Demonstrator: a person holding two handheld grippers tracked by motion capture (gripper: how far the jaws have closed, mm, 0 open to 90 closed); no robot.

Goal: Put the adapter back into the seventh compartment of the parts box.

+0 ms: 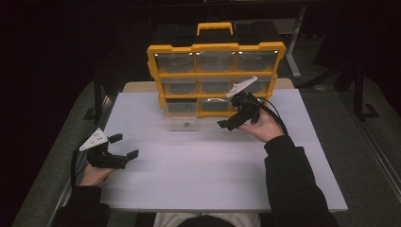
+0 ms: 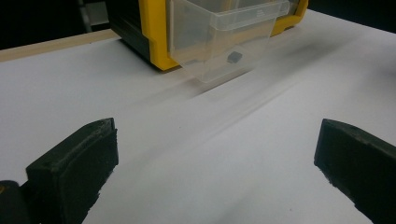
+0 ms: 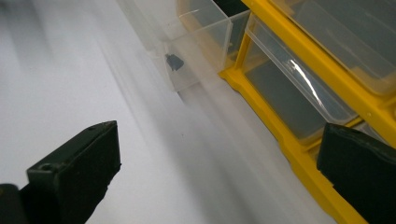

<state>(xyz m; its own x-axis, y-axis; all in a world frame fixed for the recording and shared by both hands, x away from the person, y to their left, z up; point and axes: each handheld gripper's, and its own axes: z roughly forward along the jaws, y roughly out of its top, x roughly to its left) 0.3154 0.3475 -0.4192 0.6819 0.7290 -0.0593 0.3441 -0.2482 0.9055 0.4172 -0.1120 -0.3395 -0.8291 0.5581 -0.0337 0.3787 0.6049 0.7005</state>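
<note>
Drawer (image 1: 182, 120) of clear plastic stood pulled out from the bottom-left slot of the yellow organizer (image 1: 216, 75), its front resting on the white table (image 1: 208, 165), probably so the small dark part (image 1: 187, 125) inside could be reached. One such part lay on the drawer floor, near the front wall. The organizer held nine drawers in three rows of three, with one yellow carry handle (image 1: 215, 27) on top. Two hand-held grippers were in play. The right hand-held gripper (image 1: 236, 116) hovered just right of the drawer with jaws spread wide and empty, seemingly poised to reach in. The left hand-held gripper (image 1: 124, 145) waited well apart near the table's left edge, jaws wide too, holding nothing.
</note>
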